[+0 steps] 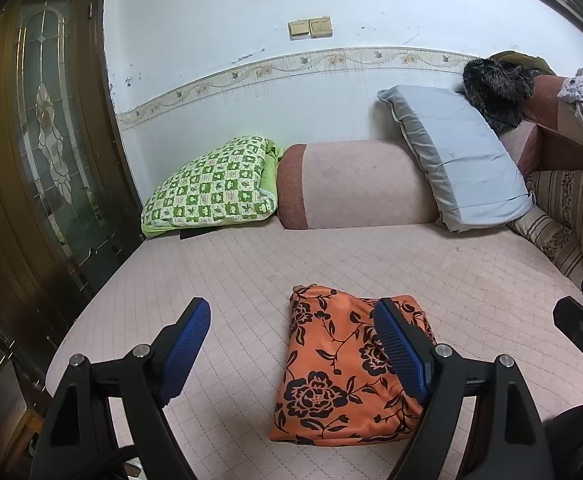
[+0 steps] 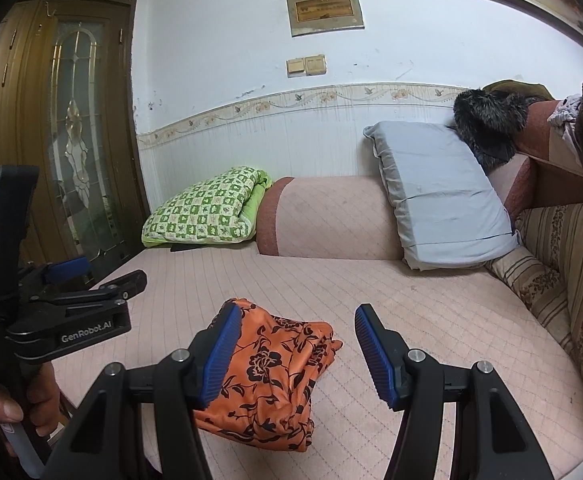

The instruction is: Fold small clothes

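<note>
Both grippers hover low over the sofa with nothing between their blue pads. Left gripper (image 1: 291, 340) has its jaws wide apart, and right gripper (image 2: 297, 346) has them partly apart. Just beyond the fingertips, the folded orange cloth with black flower print (image 1: 343, 376) lies on the pink quilted sofa seat (image 1: 251, 264), touched by neither tool. Farther back, a green checked folded blanket (image 1: 211, 188) and a pale blue pillow (image 1: 459, 160) lean against the pink backrest.
</note>
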{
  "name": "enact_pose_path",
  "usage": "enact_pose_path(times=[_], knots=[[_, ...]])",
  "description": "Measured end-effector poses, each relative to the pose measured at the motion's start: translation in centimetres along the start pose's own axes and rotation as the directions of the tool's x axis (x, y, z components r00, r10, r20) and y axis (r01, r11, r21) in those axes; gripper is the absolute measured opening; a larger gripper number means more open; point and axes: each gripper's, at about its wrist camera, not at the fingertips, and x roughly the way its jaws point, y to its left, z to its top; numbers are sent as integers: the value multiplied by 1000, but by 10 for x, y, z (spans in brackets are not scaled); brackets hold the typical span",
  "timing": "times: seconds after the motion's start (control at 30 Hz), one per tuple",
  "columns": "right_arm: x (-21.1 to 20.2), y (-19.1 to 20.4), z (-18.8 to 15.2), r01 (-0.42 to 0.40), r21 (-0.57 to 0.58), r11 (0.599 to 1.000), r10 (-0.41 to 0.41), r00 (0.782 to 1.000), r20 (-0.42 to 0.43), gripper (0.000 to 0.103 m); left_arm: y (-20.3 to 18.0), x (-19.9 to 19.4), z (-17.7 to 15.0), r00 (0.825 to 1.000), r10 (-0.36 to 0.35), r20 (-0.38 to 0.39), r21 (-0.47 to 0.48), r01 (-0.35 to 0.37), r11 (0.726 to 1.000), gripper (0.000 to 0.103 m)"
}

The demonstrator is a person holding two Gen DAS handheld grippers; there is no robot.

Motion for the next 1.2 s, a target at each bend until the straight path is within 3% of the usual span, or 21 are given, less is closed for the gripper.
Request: enact_pose_path(times=[0.77, 1.2], knots=[[-16, 9, 4, 16, -15, 1000, -15, 1000, 28, 63, 8, -21, 3, 998, -45, 42, -13, 46, 999, 84], [-26, 22, 8, 17, -25, 1000, -17, 999, 30, 63, 16, -36, 0, 998, -21, 66, -5, 21, 1000, 84]])
